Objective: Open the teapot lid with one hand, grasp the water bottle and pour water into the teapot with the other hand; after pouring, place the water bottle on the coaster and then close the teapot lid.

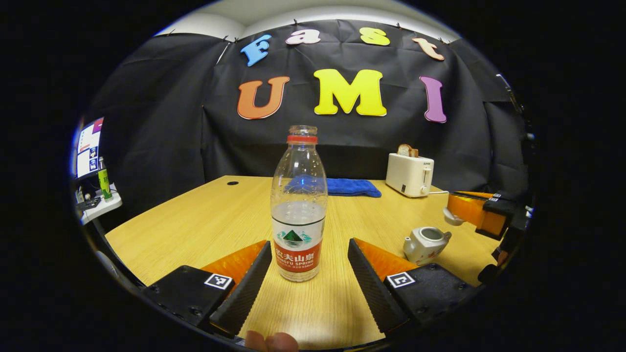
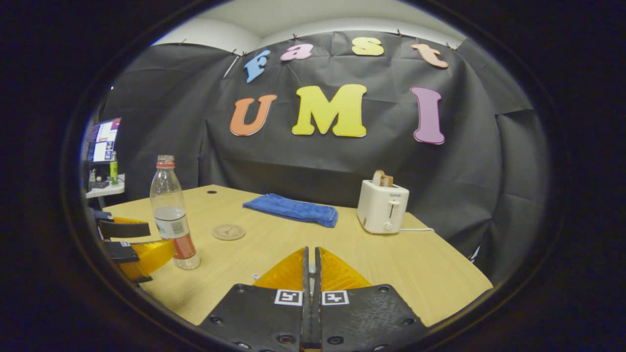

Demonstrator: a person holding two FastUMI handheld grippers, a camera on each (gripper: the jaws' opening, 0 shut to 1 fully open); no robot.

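My left gripper (image 1: 309, 274) spreads its fingers around the water bottle (image 1: 299, 210) — right gripper (image 2: 311, 266) pinches the teapot lid (image 1: 452, 216), teapot (image 1: 425, 243) open.

A clear plastic water bottle (image 1: 299, 205) with a red neck ring and red-and-white label is standing on the light wood-grain desk (image 2: 420, 274). A blue folded towel (image 2: 293, 209) and cream-white toaster (image 2: 382, 207) are sitting near its far edge.
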